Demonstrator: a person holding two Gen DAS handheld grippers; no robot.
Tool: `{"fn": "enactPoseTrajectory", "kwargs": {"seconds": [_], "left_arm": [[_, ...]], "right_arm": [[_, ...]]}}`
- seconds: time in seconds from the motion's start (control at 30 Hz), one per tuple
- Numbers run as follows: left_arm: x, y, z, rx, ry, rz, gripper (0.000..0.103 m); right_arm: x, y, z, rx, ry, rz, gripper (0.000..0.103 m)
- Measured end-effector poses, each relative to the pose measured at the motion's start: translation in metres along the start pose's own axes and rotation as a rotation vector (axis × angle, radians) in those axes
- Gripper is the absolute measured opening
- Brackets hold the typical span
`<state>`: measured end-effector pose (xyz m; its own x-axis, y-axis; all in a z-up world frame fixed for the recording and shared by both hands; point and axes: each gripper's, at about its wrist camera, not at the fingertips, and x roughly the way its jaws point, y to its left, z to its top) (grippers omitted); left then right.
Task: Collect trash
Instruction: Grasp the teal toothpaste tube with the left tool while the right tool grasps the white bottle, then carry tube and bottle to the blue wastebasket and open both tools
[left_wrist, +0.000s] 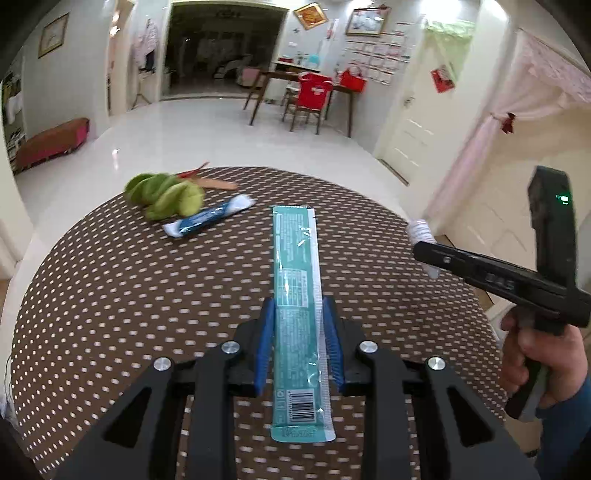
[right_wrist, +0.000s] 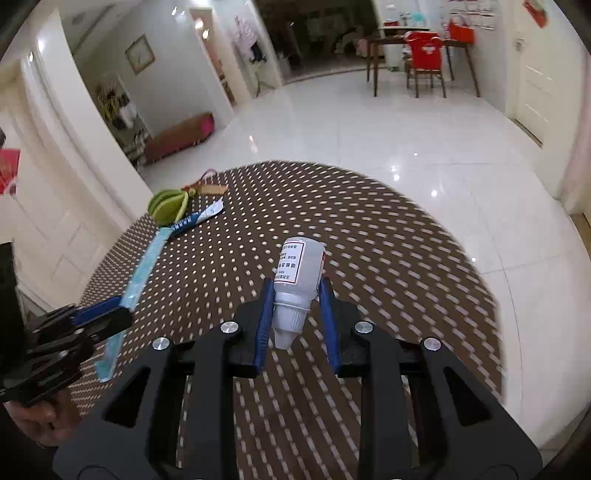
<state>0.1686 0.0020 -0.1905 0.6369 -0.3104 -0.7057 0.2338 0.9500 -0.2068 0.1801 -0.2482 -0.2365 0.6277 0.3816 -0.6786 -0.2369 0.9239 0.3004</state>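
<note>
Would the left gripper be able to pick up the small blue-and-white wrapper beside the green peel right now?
Probably not yet: the left gripper is shut on the teal wrapper. The path to the blue-and-white wrapper looks clear.

The left gripper (left_wrist: 300, 314) is angled downward, jaws clamped. The right gripper (right_wrist: 295, 299) is likewise tilted and closed.

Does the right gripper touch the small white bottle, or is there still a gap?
Touching. In the right wrist view, the right gripper has both blue pads pressed against the sides of the small white bottle, which is lifted above the dotted table.
</note>
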Motion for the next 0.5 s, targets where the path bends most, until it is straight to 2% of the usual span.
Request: {"fn": "enactPoseTrajectory", "kwargs": {"seconds": [0.2,0.5], "left_arm": [[-0.009,-0.051,0.004,0.063,-0.025,-0.053,0.026],[-0.007,-0.138,0.010,0.176,-0.024,-0.135,0.026]], "right_arm": [[-0.070,-0.021,-0.010,0.035,-0.091,-0.009,0.025],[-0.141,-0.090,-0.027,0.144,-0.204,-0.065,0.025]]}}
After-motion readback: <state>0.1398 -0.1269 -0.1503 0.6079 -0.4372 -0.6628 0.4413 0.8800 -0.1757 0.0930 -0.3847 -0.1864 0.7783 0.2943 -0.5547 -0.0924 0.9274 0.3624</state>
